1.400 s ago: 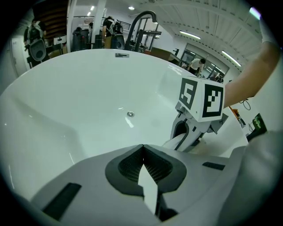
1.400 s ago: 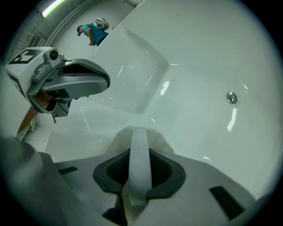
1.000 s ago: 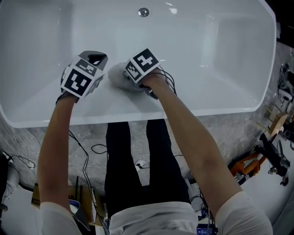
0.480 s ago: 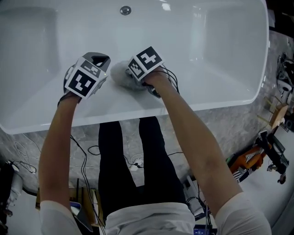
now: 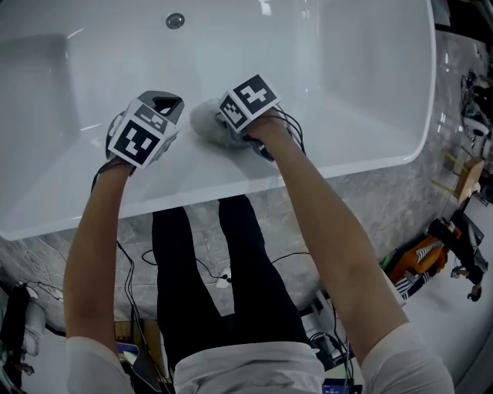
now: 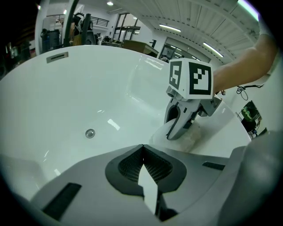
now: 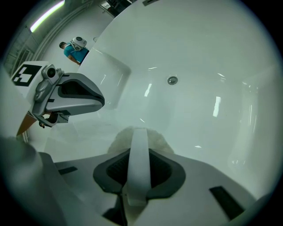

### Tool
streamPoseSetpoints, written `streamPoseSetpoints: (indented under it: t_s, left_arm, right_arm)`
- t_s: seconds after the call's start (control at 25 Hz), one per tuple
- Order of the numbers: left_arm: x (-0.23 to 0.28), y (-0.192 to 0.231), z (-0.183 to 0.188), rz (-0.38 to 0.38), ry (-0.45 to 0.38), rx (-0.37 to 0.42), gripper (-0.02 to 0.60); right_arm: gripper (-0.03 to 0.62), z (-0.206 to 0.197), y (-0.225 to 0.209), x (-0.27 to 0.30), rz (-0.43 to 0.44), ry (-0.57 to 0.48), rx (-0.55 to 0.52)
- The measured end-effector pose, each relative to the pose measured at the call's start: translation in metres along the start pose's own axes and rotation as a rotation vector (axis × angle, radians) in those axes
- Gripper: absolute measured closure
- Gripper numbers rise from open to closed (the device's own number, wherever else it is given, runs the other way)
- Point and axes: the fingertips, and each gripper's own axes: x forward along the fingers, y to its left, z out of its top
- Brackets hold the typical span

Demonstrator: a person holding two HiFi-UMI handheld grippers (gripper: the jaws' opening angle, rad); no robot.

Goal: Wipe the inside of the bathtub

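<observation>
Bathtub (image 5: 231,181): which way does it lie, and where are the tools?

Start at the right hand-held gripper (image 5: 218,129). Its jaws are pinched together on a fluffy pale cloth (image 5: 202,118), and the cloth lies against the tub's near inner wall. The left hand-held gripper (image 5: 163,100) sits just beside it, jaws closed with nothing between them, tips over that same wall. I cannot tell whether they touch it.

And measured from the drain (image 5: 176,21)?

Both are on the person's side of it and well apart from it. The cloth is a little to its right, the left tool a little to its left. The white tub's long axis runs side to side across the head view, open side up, with the drain in its floor. The person stands at the near long rim, both arms reaching over it.
</observation>
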Motion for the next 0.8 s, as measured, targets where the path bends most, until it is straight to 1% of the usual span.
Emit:
streamPoseSetpoints:
  t_s: [0.6, 0.8]
  left_arm:
    - [0.062, -0.067, 0.077, -0.069, 0.016, 0.088, 0.571]
    - [0.087, -0.082, 0.100, -0.093, 0.012, 0.120, 0.569]
  right_arm:
    - [0.503, -0.053, -0.093, -0.057, -0.034, -0.024, 0.034]
    - [0.503, -0.071, -0.135, -0.076, -0.073, -0.013, 0.038]
